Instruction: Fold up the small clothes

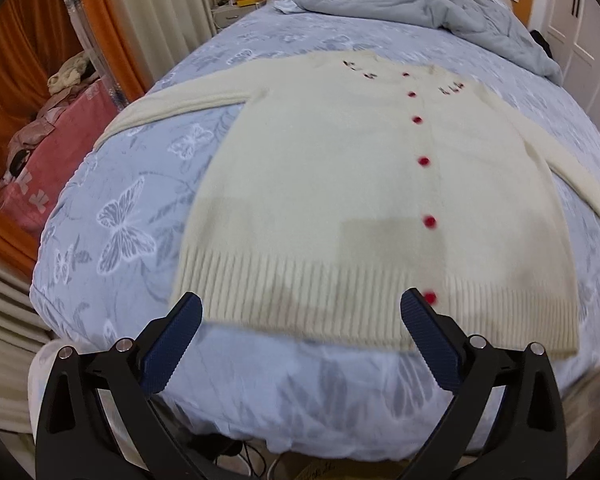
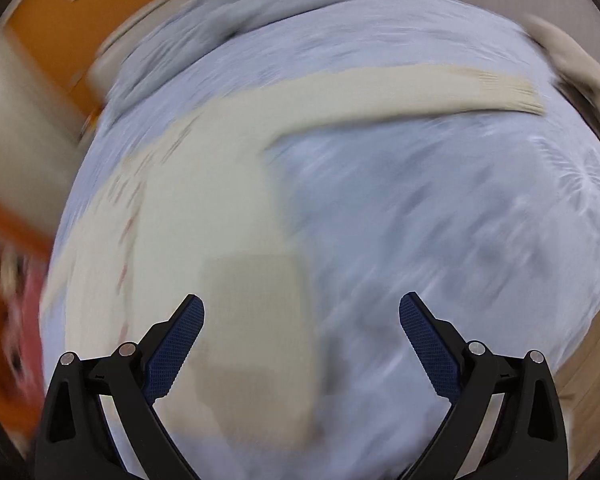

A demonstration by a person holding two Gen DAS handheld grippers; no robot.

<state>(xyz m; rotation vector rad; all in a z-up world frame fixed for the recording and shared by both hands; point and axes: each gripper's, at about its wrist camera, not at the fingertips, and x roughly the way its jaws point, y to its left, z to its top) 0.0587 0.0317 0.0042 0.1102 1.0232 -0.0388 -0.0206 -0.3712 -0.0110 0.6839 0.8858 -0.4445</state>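
Note:
A cream knitted cardigan point(image 1: 340, 184) with a row of red buttons point(image 1: 423, 161) lies flat, front up, on the blue butterfly-print bedspread point(image 1: 132, 208). Both sleeves are spread out to the sides. My left gripper point(image 1: 302, 304) is open and empty, hovering over the ribbed hem. In the blurred right wrist view the cardigan point(image 2: 204, 216) lies at the left with its right sleeve point(image 2: 400, 92) stretched toward the upper right. My right gripper point(image 2: 302, 308) is open and empty above the cardigan's right side edge.
A crumpled grey quilt point(image 1: 420, 4) lies at the head of the bed. A pink covered pile point(image 1: 60, 152) and orange curtains point(image 1: 24, 52) stand left of the bed. A white nightstand point(image 1: 230, 12) is at the back. White cupboards point(image 1: 580, 32) are at the right.

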